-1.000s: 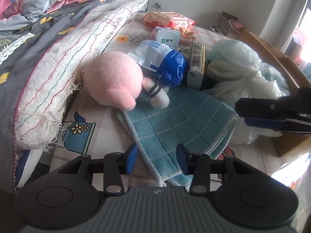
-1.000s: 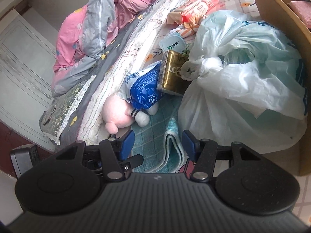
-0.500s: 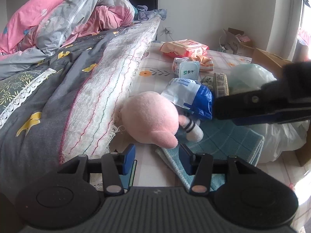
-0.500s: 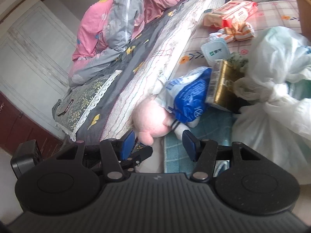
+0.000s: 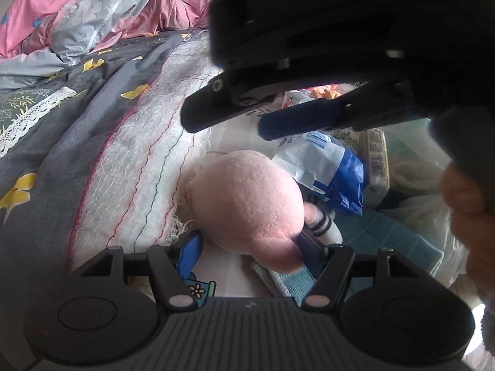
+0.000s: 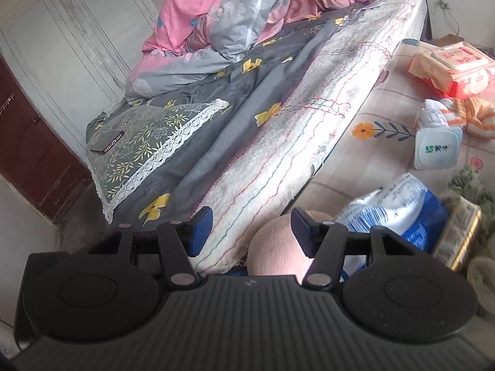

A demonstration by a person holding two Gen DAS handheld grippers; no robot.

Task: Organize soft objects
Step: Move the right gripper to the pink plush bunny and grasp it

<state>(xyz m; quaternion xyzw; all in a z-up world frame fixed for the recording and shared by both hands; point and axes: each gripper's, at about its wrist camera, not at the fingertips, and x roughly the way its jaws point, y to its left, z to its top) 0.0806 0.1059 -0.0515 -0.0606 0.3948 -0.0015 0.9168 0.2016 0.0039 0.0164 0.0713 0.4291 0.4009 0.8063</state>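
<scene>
The pink plush toy [image 5: 247, 204] lies on the floor against the bed edge [image 5: 148, 167], long axis running away toward the blue packet [image 5: 334, 173], striped limb rearward. The left gripper [image 5: 247, 249] is opening around it, not pressing; closing off-centre could squeeze it loose. The right gripper [image 6: 252, 227] hangs half-wide, empty.

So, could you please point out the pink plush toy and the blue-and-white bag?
pink plush toy [image 5: 247, 198], left wrist view, on its rounded head.
blue-and-white bag [image 6: 411, 216], right wrist view, on its blue printed front.

a home bedroom — a bed [image 6: 235, 142] with rumpled quilt [image 6: 235, 18], a pillow [image 6: 148, 142], panelled doors [image 6: 62, 61].
</scene>
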